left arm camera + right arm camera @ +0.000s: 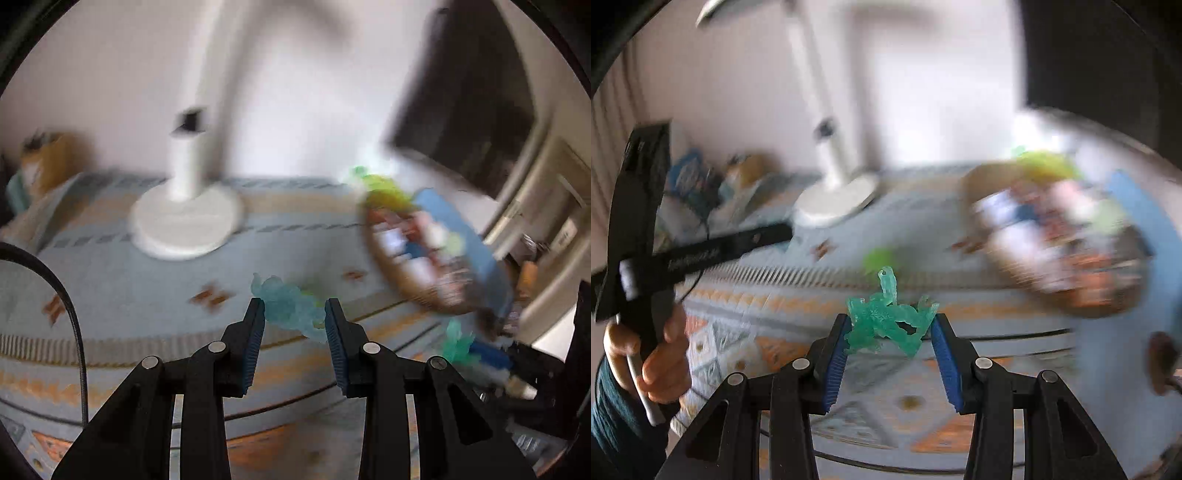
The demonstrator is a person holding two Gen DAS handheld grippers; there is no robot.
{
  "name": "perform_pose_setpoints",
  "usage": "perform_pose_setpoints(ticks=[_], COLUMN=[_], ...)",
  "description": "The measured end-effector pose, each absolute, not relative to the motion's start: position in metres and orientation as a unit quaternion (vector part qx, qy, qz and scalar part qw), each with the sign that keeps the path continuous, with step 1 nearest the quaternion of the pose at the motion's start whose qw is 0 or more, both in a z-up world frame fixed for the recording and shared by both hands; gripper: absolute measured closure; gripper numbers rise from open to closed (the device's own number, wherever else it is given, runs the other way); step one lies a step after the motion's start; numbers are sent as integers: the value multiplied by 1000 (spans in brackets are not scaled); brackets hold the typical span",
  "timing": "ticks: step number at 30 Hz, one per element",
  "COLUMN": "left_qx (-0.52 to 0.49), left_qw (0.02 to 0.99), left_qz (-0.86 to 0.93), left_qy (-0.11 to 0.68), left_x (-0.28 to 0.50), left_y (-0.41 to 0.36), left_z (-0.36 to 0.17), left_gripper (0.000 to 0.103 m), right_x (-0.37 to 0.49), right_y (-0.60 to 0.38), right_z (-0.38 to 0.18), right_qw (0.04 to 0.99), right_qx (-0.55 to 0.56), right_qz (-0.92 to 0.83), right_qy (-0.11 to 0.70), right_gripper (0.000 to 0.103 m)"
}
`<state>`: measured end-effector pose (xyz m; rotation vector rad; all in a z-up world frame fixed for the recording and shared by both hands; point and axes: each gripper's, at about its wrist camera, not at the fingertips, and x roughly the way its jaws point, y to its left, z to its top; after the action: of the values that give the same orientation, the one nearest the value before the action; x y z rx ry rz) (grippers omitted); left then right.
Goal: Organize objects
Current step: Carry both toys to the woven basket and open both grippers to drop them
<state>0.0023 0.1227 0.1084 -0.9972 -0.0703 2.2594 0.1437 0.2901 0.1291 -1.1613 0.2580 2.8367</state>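
My right gripper (892, 325) is shut on a green translucent plastic figure (886, 323) and holds it above the patterned tablecloth (923, 229). My left gripper (294, 310) holds a pale blue translucent figure (286, 302) between its blue pads, above the same cloth (147, 280). A wicker basket (417, 288) full of mixed colourful items sits to the right in the left wrist view. It also shows in the right wrist view (971, 184). The right gripper and its green figure (456, 343) appear at the lower right of the left wrist view. Both views are motion blurred.
A white lamp base (184, 221) with its stem stands at the back of the table, also in the right wrist view (836, 203). A dark screen (469, 110) is at the back right. The left hand-held gripper (639, 229) shows at the left. Clutter (698, 181) lies at the back left.
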Motion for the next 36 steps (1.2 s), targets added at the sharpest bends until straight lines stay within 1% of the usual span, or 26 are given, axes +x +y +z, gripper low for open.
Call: perform_pose_setpoints(ticks=[5, 8, 10, 14, 19, 20, 21, 22, 23, 24, 27, 29, 32, 36], left_qx=[-340, -325, -324, -345, -329, -329, -334, -341, -351, -354, -369, -365, -354, -329], left_qw=[398, 421, 427, 434, 416, 418, 421, 422, 425, 430, 426, 425, 414, 391], left_qz=[852, 847, 844, 832, 847, 846, 842, 839, 834, 830, 826, 828, 838, 859], left_qy=[-24, -6, 3, 1, 40, 39, 39, 39, 31, 20, -9, -24, -29, -44], left_x=[19, 26, 28, 20, 20, 18, 14, 11, 4, 1, -11, -12, -10, -3], left_y=[192, 226, 248, 273, 296, 300, 304, 307, 307, 305, 291, 273, 248, 191], left_z=[171, 187, 189, 176, 162, 161, 157, 153, 148, 145, 137, 139, 150, 177], left_gripper=[73, 73, 73, 73, 72, 61, 43, 33, 27, 27, 27, 27, 27, 27], right_x=[186, 195, 194, 180, 171, 167, 162, 155, 147, 143, 144, 148, 155, 159], right_y=[377, 415, 435, 452, 466, 470, 473, 477, 482, 485, 494, 489, 470, 439], right_z=[207, 227, 229, 219, 208, 206, 204, 201, 196, 191, 183, 185, 195, 212], right_qw=[119, 152, 169, 177, 183, 186, 184, 179, 175, 176, 188, 180, 177, 148], right_qx=[-291, -269, -273, -290, -309, -311, -311, -314, -323, -330, -330, -325, -320, -309], right_qz=[941, 941, 935, 927, 920, 919, 918, 918, 914, 910, 903, 908, 915, 926], right_qy=[123, 140, 151, 157, 155, 158, 162, 165, 171, 177, 200, 192, 167, 159], right_gripper=[59, 59, 59, 59, 58, 58, 56, 43, 33, 26, 26, 26, 26, 26])
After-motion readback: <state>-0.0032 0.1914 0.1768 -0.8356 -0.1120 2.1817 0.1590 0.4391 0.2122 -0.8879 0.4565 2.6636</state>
